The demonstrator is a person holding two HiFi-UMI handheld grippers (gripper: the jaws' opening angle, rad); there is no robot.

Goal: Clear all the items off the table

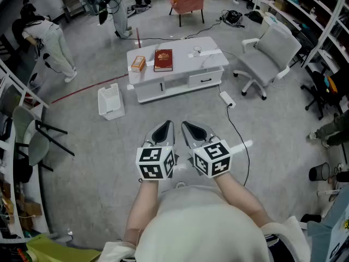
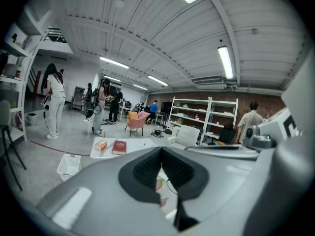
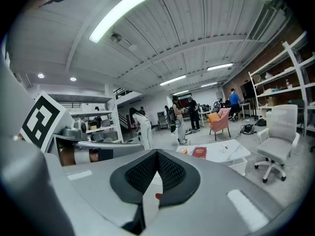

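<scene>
Nothing is cleared yet, by my reading: the worktop [image 1: 212, 64] carries a red book [image 1: 163, 59], an orange box [image 1: 138, 64] just beside it, and a small pale item [image 1: 197, 51] (too small to tell what). The worktop is low and white, well ahead of me across the floor. My left tongs [image 1: 162, 131] and right tongs [image 1: 195, 131] are both pressed together on nothing, side by side. All the carrying is left to do. A white basket [image 1: 110, 100] stands near the worktop's left end.
</scene>
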